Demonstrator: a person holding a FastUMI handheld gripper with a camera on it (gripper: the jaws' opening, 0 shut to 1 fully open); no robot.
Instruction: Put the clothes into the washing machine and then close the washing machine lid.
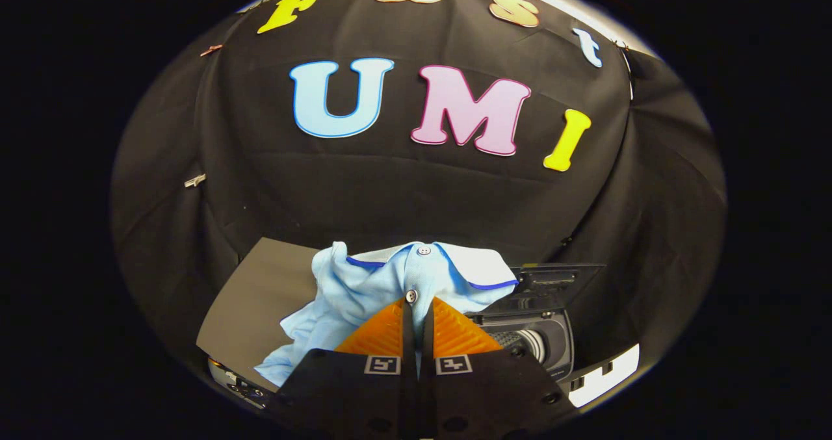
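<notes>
A light blue polo shirt [364, 284] with a white collar and buttons hangs bunched from my gripper [418, 307]. Both fingers are pressed together on the shirt's button placket, lifting it above the table. To the right, beyond and below the fingers, sits a small washing machine [539, 342] with its dark transparent lid [552, 281] raised open. The drum opening shows just right of the fingers. The shirt's lower part drapes down on the left of the fingers.
A grey mat [260, 297] covers the table behind and left of the shirt. A white table edge [611, 372] shows at the right of the machine. Black cloth walls close the booth all around.
</notes>
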